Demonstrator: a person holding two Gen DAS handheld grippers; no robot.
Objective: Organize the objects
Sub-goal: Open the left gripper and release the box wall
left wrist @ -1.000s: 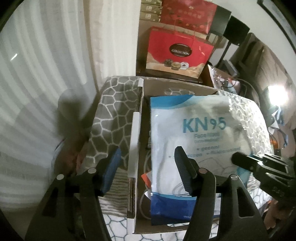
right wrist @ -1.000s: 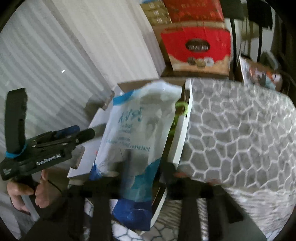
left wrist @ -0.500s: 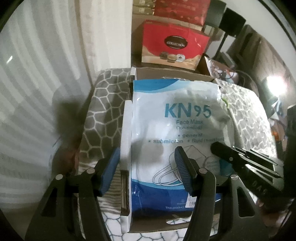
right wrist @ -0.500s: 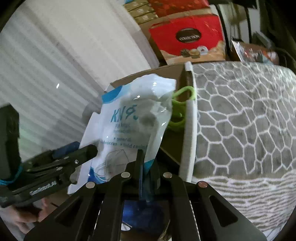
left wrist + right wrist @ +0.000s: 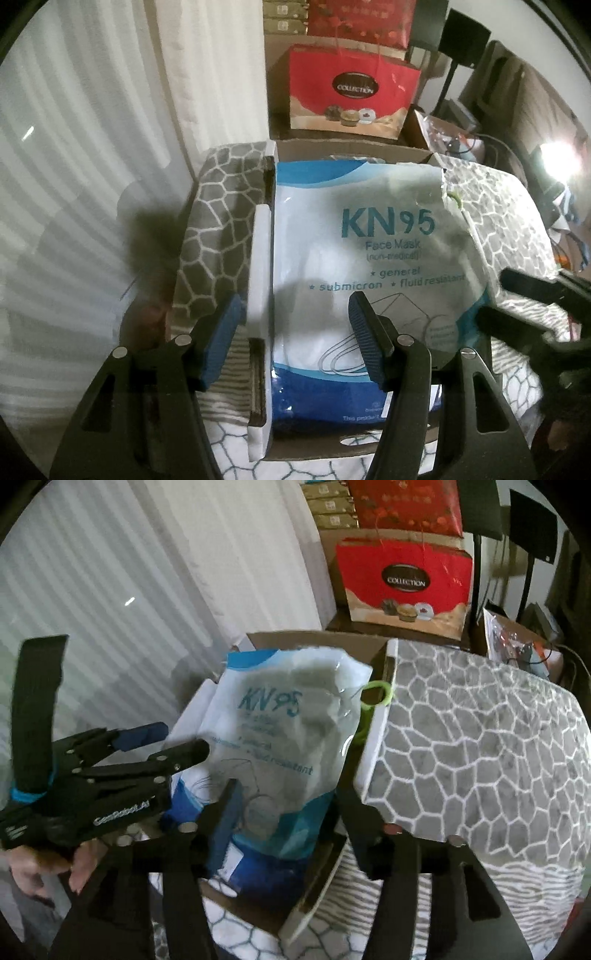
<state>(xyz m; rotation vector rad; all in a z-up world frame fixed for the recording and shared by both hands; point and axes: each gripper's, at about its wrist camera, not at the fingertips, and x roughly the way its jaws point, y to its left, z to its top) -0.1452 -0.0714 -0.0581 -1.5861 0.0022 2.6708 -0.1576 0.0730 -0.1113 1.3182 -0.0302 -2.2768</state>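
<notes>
Right gripper [image 5: 288, 812] just opened, jaws now apart, let go of mask bag [image 5: 288, 720]. Bag sits between jaws, no pinch. Left gripper [image 5: 295, 332] open too, holds nothing, hangs over box edge. Mask bag now lies flat on top inside cardboard box [image 5: 258, 295], on patterned blanket [image 5: 480, 738]. Before, bag stood up, crumpled. Looks put away; next thing can go.

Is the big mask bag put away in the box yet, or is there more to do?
Nearly done. The KN95 face mask bag already lies in the cardboard box, on top of what is inside. The right gripper has just been opening; its pads no longer press the bag, which sits between them. The left gripper is open and empty. What else needs sorting isn't visible.
</notes>
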